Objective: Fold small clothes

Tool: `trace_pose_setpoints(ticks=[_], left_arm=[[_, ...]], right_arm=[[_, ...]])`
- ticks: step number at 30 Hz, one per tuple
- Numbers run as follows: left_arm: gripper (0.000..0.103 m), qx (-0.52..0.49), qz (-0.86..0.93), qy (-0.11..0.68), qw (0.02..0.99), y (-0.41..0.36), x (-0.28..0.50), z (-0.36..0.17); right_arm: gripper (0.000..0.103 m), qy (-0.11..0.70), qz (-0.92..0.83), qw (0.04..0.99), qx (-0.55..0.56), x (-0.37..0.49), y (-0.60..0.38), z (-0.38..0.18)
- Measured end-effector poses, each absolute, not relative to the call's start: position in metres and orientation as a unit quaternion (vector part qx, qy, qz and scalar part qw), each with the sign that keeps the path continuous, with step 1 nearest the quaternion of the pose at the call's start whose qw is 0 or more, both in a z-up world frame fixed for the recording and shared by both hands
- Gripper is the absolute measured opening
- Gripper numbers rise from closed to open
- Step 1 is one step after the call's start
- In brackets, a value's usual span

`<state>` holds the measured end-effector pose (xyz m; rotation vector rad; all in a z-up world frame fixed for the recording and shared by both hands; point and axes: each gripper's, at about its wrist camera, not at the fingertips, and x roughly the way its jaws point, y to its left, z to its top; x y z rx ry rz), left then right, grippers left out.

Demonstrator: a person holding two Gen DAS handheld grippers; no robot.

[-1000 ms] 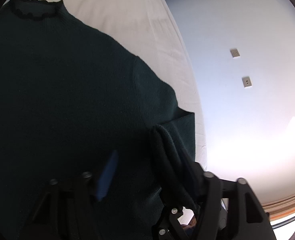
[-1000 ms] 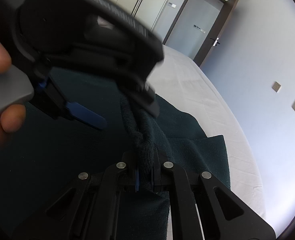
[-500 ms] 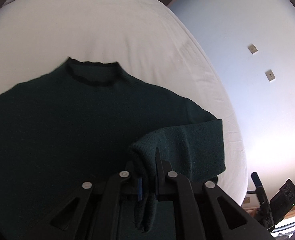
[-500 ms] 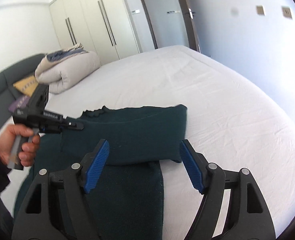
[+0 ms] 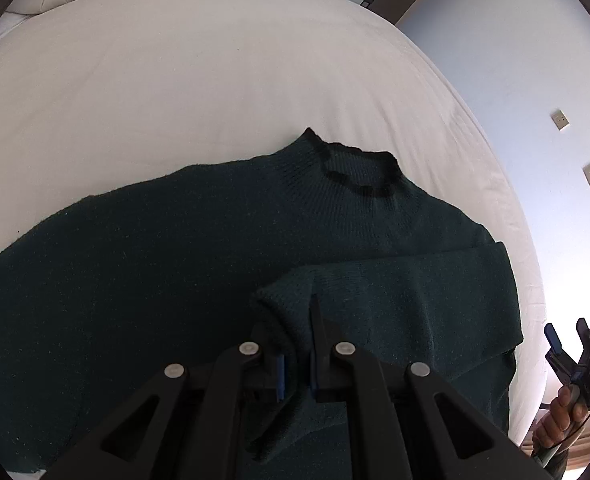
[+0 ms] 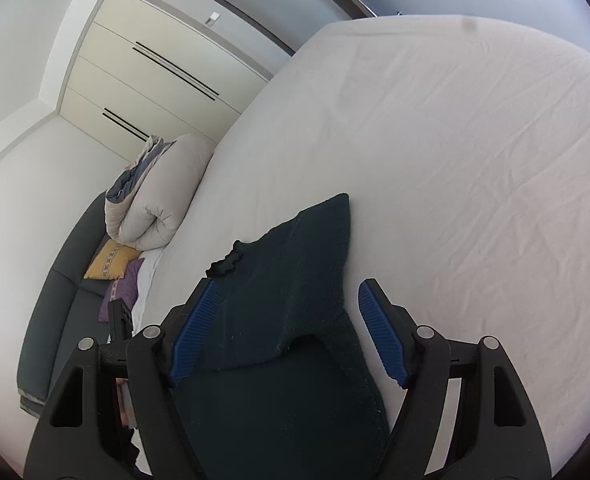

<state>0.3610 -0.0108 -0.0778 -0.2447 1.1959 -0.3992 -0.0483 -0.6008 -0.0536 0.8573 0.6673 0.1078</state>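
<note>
A dark green knitted sweater (image 5: pixel 155 280) with a ruffled black collar (image 5: pixel 355 172) lies flat on the white bed (image 5: pixel 175 80). Its right sleeve (image 5: pixel 407 296) is folded across the chest. My left gripper (image 5: pixel 295 360) is shut on the cuff end of that sleeve, holding it over the body. In the right wrist view the same sweater (image 6: pixel 295 300) runs away from my right gripper (image 6: pixel 291 336), which stands open above it with nothing pinched between its blue pads (image 6: pixel 383 336). The right gripper (image 5: pixel 567 352) also shows at the bed's right edge, held by a hand.
A rolled beige duvet (image 6: pixel 159 200) lies at the head of the bed, beside a yellow cushion (image 6: pixel 111 264) and a purple one (image 6: pixel 123 292) on a grey sofa (image 6: pixel 55 320). Wardrobe doors (image 6: pixel 147 72) stand behind. The white sheet (image 6: pixel 475 160) stretches wide to the right.
My right gripper let go of the sleeve, opened and drew back off the bed's right side. My left gripper closed on the cuff and carried it leftward across the sweater.
</note>
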Motion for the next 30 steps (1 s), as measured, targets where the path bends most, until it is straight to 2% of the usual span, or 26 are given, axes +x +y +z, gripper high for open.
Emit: trace_pose_setpoints(ticks=[6,18,30], left_arm=[[0.008,-0.106,-0.181,0.549,0.809,-0.008,0.35,-0.077],[0.01,-0.135,-0.183,0.538,0.812,0.005,0.35,-0.094],[0.011,-0.163,-0.191,0.525,0.813,0.019,0.349,-0.102]], right_arm=[[0.072,0.336,0.063,0.831,0.438,0.005,-0.593,-0.096],[0.072,0.363,0.127,0.799,0.462,0.06,-0.596,-0.095],[0.072,0.416,0.15,0.762,0.473,0.135,-0.581,-0.14]])
